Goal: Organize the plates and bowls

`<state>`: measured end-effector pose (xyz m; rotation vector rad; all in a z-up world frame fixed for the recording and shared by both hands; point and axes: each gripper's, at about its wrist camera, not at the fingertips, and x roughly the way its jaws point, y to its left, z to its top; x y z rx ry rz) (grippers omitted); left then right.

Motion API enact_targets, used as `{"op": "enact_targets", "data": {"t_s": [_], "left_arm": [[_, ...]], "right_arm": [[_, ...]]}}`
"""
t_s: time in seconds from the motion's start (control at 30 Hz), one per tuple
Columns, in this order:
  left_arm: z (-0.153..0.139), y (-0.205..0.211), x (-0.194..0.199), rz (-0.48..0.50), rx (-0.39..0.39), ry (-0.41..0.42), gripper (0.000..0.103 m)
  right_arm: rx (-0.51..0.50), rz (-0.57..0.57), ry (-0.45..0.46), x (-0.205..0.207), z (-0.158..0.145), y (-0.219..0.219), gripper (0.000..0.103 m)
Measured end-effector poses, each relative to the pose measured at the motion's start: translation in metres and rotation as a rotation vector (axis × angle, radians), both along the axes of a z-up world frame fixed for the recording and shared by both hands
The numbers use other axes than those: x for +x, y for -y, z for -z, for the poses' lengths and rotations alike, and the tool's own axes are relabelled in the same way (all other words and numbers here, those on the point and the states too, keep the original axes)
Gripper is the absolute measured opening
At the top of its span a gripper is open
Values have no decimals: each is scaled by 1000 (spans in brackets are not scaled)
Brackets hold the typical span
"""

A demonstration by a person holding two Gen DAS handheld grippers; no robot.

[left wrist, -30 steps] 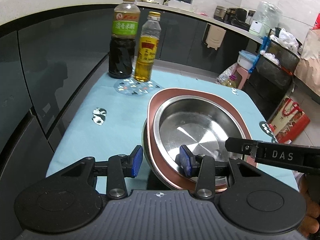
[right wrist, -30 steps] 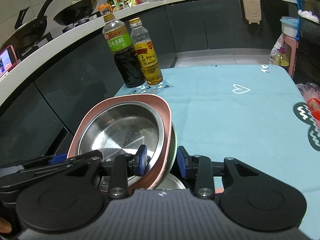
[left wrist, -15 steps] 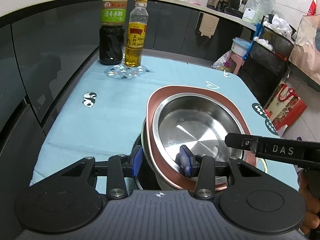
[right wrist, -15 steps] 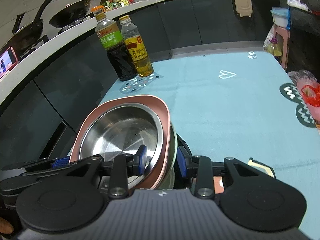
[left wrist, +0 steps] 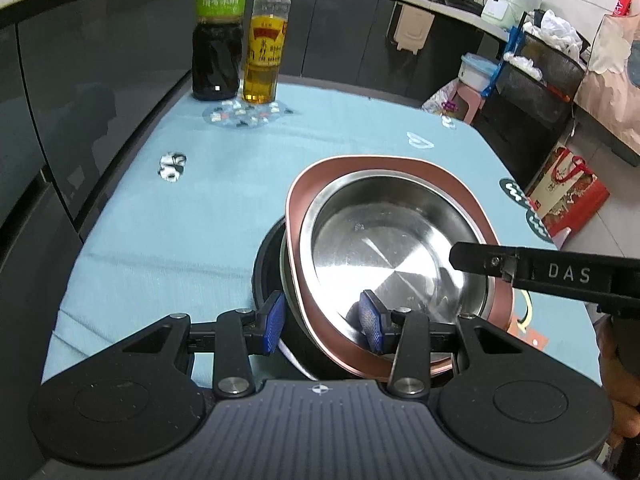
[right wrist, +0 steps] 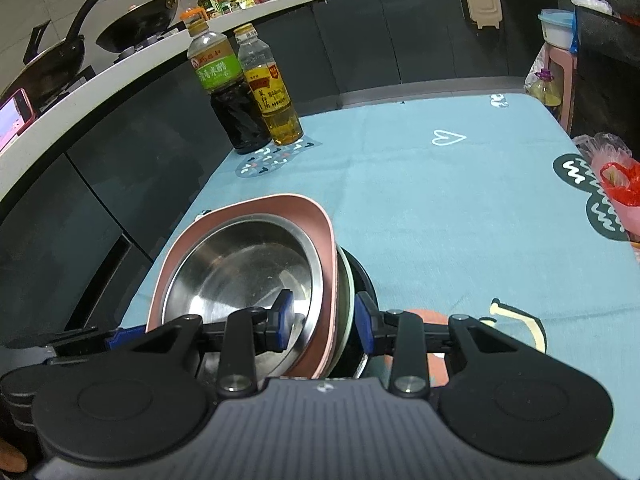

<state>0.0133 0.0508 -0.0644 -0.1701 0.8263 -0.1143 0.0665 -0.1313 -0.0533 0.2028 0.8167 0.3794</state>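
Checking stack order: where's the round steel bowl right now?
The round steel bowl sits nested on top of the pink squarish plate, near the front edge of the light blue tablecloth, low-centre in both wrist views, between both grippers.

"DAS" stands in white on the right claw (left wrist: 568,274).

Both tongs, left (left wrist: 322,328) and right (right wrist: 324,322), angle downward side by side, each clamped partway closed.

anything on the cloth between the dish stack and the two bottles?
Nothing solid. Between the steel bowl in the pink plate and the vinegar bottle and oil bottle lies bare blue tablecloth with printed patterns, clearest in the right wrist view.
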Motion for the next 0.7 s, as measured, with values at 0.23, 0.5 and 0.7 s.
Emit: {"op": "enact_targets", "data": {"t_s": [0.23,0.5,0.7], "left_arm": [[-2,-5,-2,-1,-30,12,37],[-8,-12,-7,-10,-47,40,37],[-8,-23,-6,-42,-72,43,38]], "right_arm": [[26,11,-13,1,7,4,22],[68,16,13,-4,3,10,34],[78,24,1,-3,5,14,38]]}}
